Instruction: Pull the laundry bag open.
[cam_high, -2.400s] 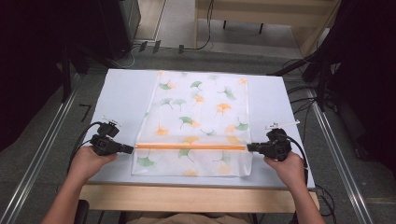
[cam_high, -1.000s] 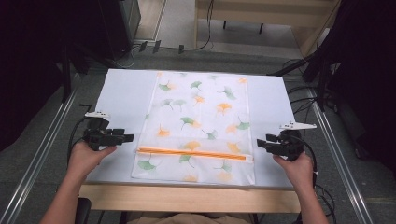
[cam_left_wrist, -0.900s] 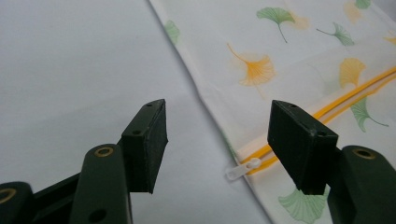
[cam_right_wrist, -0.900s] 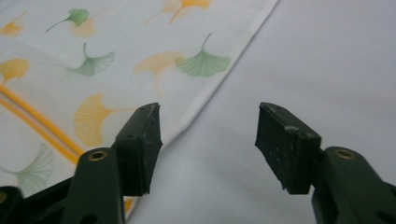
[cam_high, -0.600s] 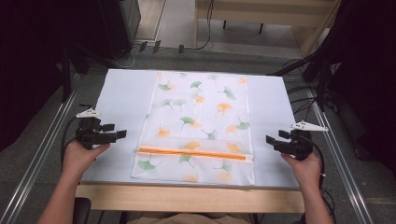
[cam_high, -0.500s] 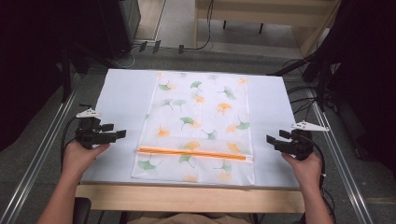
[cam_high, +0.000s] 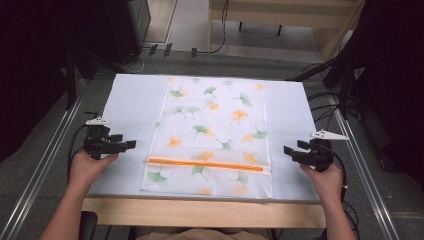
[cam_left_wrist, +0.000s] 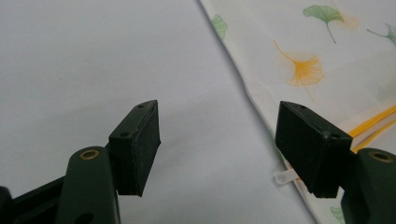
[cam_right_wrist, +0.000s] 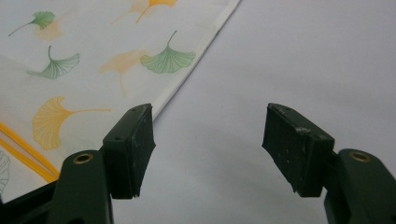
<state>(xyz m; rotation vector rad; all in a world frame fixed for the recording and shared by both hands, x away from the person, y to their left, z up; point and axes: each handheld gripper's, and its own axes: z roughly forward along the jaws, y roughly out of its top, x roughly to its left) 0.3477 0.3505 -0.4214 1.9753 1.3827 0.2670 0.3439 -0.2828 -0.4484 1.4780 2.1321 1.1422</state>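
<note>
A white bag (cam_high: 215, 135) printed with green and orange ginkgo leaves lies flat in the middle of the pale table (cam_high: 135, 100). An orange strip (cam_high: 207, 164) runs across it near the front. My left gripper (cam_high: 129, 145) is held to the left of the bag, apart from it. Its jaws have just been opening and stand open over bare table (cam_left_wrist: 217, 140), with the bag's edge (cam_left_wrist: 317, 56) behind the right jaw. My right gripper (cam_high: 288, 151) is held to the right of the bag. Its jaws have also just been opening and are open with nothing between them (cam_right_wrist: 208, 144).
The table's wooden front edge (cam_high: 200, 212) is close to the person. Metal rails (cam_high: 45, 160) run along both sides of the table. Cables (cam_high: 325, 107) lie on the floor at the right, and dark furniture stands behind.
Both grippers were at the ends of the orange strip; they have let go and moved outward, away from the bag. In the last half second little has shifted.
</note>
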